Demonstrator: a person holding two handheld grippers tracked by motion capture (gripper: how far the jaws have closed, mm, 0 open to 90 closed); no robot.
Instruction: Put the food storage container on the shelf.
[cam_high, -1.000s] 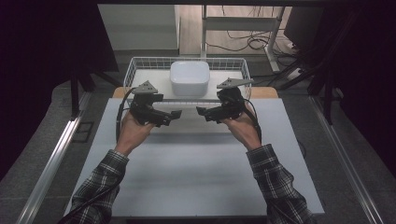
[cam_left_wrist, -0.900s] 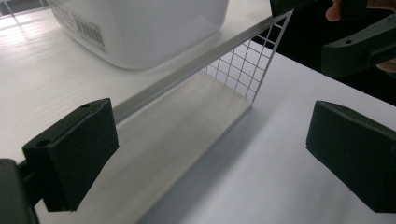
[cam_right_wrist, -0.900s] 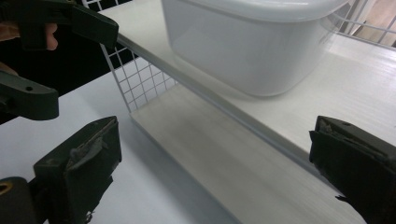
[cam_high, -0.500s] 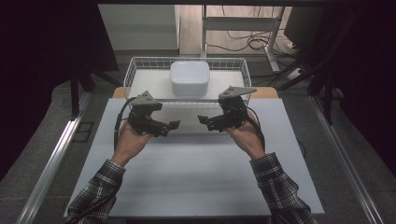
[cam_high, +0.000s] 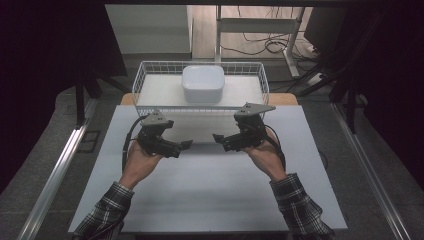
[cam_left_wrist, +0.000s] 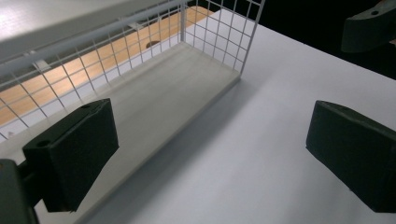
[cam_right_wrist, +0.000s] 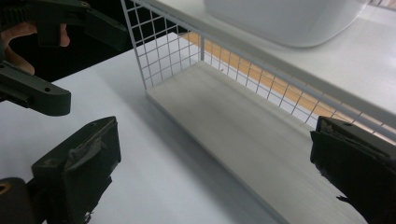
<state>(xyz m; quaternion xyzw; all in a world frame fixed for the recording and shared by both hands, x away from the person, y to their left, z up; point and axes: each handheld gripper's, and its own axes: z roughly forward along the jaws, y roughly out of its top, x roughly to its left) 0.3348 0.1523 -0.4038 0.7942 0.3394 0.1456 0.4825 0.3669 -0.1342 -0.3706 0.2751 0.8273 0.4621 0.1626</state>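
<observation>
**Both grippers poised, basket not yet touched**

Nothing is grasped: the white container (cam_high: 202, 83) sits in the wire basket (cam_high: 150, 70) at the table's far edge. The left gripper (cam_high: 186, 145) and right gripper (cam_high: 218, 137), jaws spread and empty, hover near the basket's near wall, tips angled toward each other, forearms low.

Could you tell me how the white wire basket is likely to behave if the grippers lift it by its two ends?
The basket looks like a stiff wire grid, so it should probably keep its shape. The white box stands loose inside, so it may slide if the basket tilts. Thin wires might slip between the open jaws of the left gripper and right gripper.
</observation>
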